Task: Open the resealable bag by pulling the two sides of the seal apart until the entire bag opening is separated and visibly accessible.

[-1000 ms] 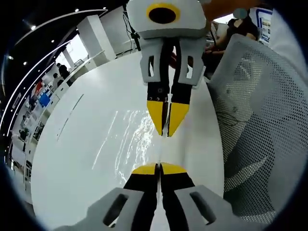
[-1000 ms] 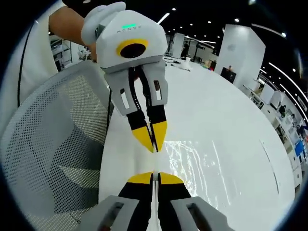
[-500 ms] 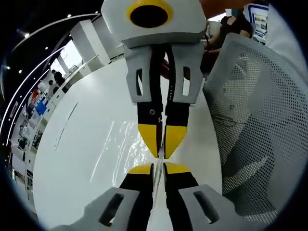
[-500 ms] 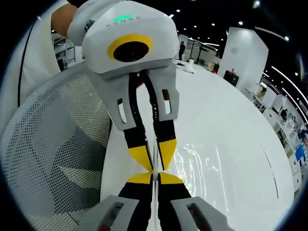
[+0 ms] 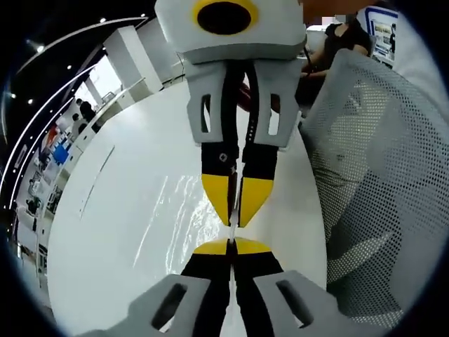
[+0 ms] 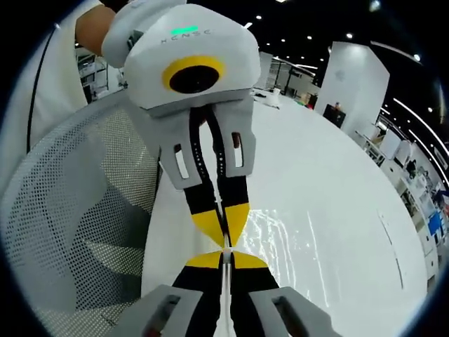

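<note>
The clear resealable bag [image 5: 188,210] hangs over the white table, its film glinting, also visible as the bag [image 6: 284,235] in the right gripper view. My left gripper [image 5: 231,246] rises from the bottom with its yellow tips pressed together on a thin edge of the bag's top. My right gripper [image 5: 235,216] comes down from above, facing it, tips shut on the opposite edge. In the right gripper view my right gripper [image 6: 223,258] and the left gripper [image 6: 224,239] meet nearly tip to tip. The seal itself is too thin to make out.
A long white table [image 5: 105,232] lies under the bag. A white mesh chair [image 5: 372,175] stands close beside the grippers, seen as the chair [image 6: 77,210] on the other side. A person's arm [image 6: 95,28] holds the left gripper. People stand far back.
Over the last second the two grippers came much closer together, tip to tip. Since half a second ago they have drawn slightly apart in the left gripper view.
</note>
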The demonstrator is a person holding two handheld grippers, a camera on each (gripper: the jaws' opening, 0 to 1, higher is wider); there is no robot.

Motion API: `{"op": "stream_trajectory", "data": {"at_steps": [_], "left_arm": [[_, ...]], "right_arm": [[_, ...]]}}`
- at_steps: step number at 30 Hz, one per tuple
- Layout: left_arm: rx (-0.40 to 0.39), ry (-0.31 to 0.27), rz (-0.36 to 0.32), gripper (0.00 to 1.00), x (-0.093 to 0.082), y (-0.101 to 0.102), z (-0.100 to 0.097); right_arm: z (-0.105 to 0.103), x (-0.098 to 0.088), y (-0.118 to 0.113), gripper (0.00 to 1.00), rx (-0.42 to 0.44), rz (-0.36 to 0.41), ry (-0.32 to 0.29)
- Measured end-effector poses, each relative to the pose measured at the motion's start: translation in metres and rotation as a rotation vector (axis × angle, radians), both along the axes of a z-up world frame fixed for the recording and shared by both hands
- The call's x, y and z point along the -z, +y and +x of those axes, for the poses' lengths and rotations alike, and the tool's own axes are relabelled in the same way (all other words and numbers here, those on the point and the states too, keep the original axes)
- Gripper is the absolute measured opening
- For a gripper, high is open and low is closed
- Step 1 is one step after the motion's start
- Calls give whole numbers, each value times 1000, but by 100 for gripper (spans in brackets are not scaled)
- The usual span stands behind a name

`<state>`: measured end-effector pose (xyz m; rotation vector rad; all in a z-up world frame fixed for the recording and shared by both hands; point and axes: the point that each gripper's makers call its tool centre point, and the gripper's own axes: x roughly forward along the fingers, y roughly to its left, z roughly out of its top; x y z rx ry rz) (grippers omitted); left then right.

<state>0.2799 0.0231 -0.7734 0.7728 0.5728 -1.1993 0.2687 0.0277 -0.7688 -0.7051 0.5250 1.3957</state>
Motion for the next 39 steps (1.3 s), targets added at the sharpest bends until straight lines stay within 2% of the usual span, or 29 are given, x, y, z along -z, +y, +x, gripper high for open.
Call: {"op": "stream_trajectory", "data": {"at_steps": [11,23,28,33,39], "left_arm": [[-17,13,14,0,2,4,4],[-28,25,16,0,5,8,1],[-1,0,28,0,5,8,0],[11,-3,29,0,6,8,-1],[17,-12,28,8,3,5,-2]], "right_arm": [[2,2,-26,0,38,-9,3],[-1,5,-25,0,39,-14,3],[-1,5,-24,0,42,-19,-2],[-1,5,-24,0,39,-25,-6],[-2,4,-24,0,38,-25,-8]]}}
